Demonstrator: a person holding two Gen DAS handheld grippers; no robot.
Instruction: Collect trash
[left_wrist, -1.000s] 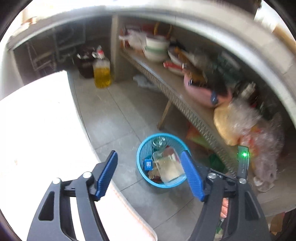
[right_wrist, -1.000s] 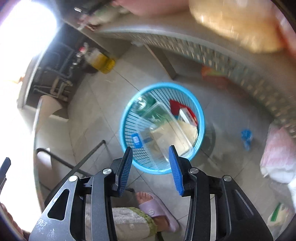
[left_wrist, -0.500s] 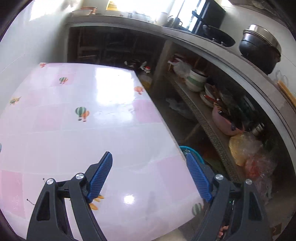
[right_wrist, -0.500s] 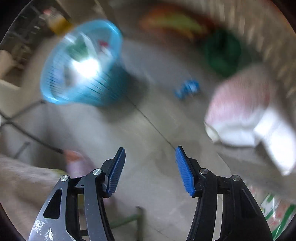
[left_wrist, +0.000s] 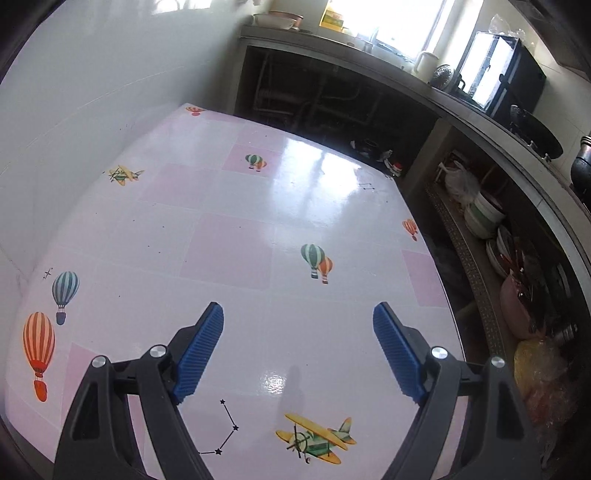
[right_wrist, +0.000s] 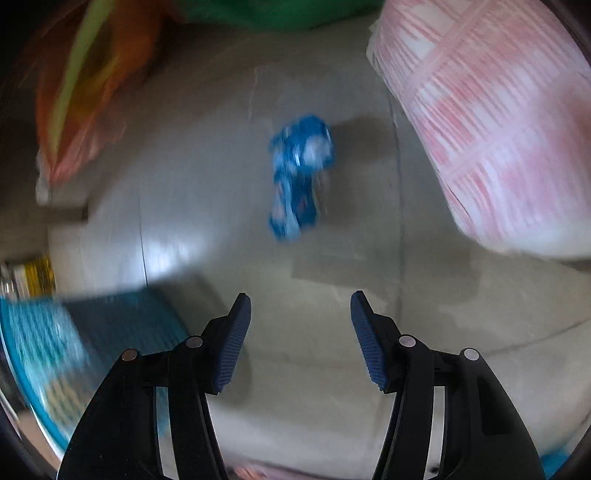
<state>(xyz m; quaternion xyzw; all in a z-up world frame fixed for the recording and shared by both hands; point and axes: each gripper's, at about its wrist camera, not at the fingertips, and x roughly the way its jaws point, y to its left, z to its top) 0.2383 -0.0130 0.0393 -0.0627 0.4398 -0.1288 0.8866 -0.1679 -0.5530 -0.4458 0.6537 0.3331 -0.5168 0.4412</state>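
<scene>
- Down near the floor (right_wrist: 295, 369), the right claw (right_wrist: 301, 332) points almost straight at the grey tiles, its blue pads (right_wrist: 232, 343) apart and nothing between them; it is released.
- Those jaws have just been opening, and the gap between them shows only bare floor.
- Ahead of the right claw, well clear of its tips, a crumpled blue wrapper (right_wrist: 299, 177) lies on the floor, blurred, with a dark shadow to its right.
- At the lower left edge of the right wrist view sits the blue basket (right_wrist: 40, 350), smeared by motion; its contents cannot be made out.
- To the right of the wrapper, a pink-and-white checked bag (right_wrist: 491, 129) bulges into view; an orange and green bag (right_wrist: 81, 92) lies at the upper left.
- Meanwhile the left claw (left_wrist: 297, 350) hangs over the bench (left_wrist: 236, 229), jaws spread wide and empty, having just been opening.
- The bench wears a glossy pink-and-white cloth printed with balloons and planes, and stands against a white wall (left_wrist: 92, 74).
- Right of the bench, a low shelf (left_wrist: 469, 266) holds stacked bowls (left_wrist: 484, 218) and bags under a long counter (left_wrist: 480, 114).
</scene>
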